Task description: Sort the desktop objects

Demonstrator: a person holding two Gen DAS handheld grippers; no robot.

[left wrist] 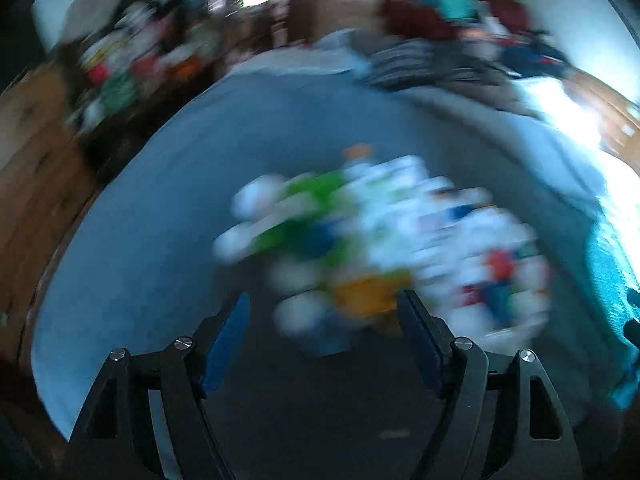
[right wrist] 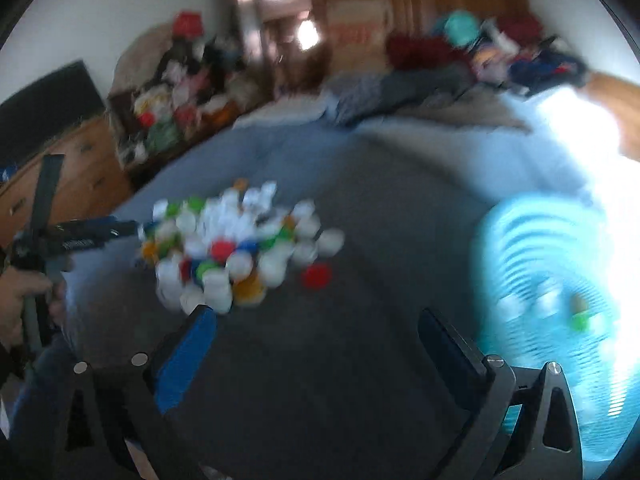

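A pile of bottle caps [right wrist: 236, 248], mostly white with green, red, blue and orange ones, lies on a grey-blue cloth surface [right wrist: 380, 208]. One red cap [right wrist: 317, 276] lies apart to its right. A light blue slatted basket [right wrist: 548, 280] at the right holds a few caps. My right gripper [right wrist: 316, 336] is open and empty in front of the pile. My left gripper [left wrist: 324, 316] is open just before the blurred pile [left wrist: 384, 240]; an orange cap [left wrist: 370, 294] lies close between its fingertips. The left gripper also shows at the left of the right wrist view [right wrist: 138, 227].
A wooden dresser [right wrist: 72, 176] stands at the left with a cluttered box [right wrist: 176, 120] beside it. Folded clothes and bedding [right wrist: 440, 76] lie at the far edge. Bright window light washes out the right side. Both views are motion-blurred.
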